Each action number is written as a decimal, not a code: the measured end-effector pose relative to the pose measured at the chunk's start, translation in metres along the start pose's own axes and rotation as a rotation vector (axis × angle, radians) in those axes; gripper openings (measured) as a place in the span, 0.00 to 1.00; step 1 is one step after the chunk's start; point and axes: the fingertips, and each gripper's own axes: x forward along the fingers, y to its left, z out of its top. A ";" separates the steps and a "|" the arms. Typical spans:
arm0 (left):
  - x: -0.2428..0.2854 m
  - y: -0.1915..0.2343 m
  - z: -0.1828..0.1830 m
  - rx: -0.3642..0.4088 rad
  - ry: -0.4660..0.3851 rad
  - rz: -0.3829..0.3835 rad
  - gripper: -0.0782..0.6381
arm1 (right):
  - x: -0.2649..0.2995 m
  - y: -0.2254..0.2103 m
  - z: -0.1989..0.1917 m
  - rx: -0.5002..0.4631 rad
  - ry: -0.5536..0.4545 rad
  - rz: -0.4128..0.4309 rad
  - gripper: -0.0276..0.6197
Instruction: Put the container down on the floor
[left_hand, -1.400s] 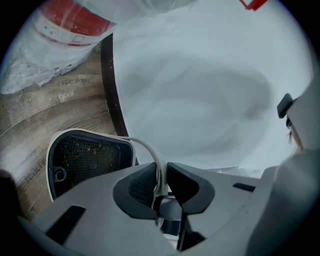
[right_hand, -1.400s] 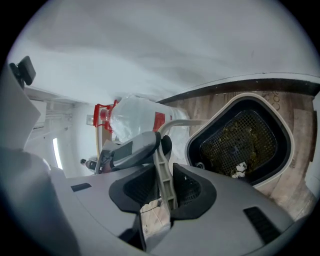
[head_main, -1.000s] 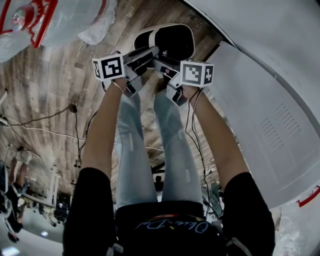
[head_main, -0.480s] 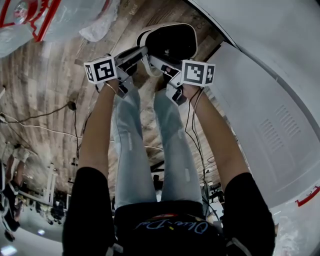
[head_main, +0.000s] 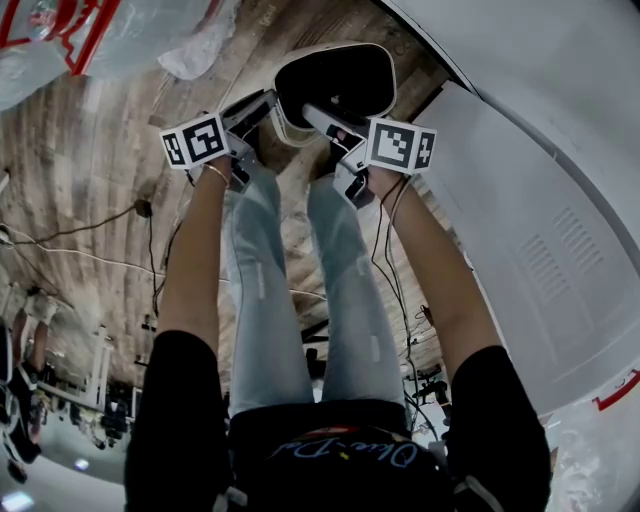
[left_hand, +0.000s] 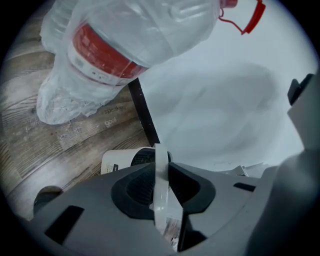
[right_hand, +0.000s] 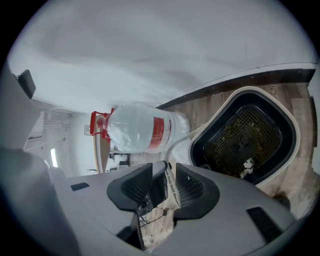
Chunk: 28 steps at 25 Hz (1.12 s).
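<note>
The container (head_main: 335, 82) is a white tub with a black inside and lies low over the wooden floor beyond the person's legs. My left gripper (head_main: 262, 105) holds its left rim. In the left gripper view the pads (left_hand: 140, 187) of the left gripper (left_hand: 161, 182) pinch the thin white wall (left_hand: 161, 165). My right gripper (head_main: 325, 122) is at the right rim. In the right gripper view the right gripper (right_hand: 167, 185) has the rim still between its widened jaws, the pads (right_hand: 192, 187) loose on it. The mesh bottom (right_hand: 245, 135) carries crumbs.
A large plastic-wrapped water bottle (head_main: 90, 40) with a red label (left_hand: 100, 55) and red handle (right_hand: 97, 125) lies on the floor to the left. A white curved appliance (head_main: 540, 200) fills the right side. Cables (head_main: 90, 240) run across the floor.
Both grippers and the container have moved farther from the head camera. The left gripper has drifted left. The container's black opening now faces the camera more.
</note>
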 end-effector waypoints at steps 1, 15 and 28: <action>-0.001 0.003 -0.001 0.000 -0.003 0.011 0.19 | -0.001 -0.001 0.001 -0.005 -0.005 -0.007 0.25; -0.018 0.016 -0.010 0.019 0.005 0.084 0.23 | -0.016 -0.004 0.007 -0.004 -0.058 -0.026 0.25; -0.024 -0.039 0.001 0.116 -0.035 0.009 0.14 | -0.041 0.023 0.018 -0.059 -0.144 -0.038 0.13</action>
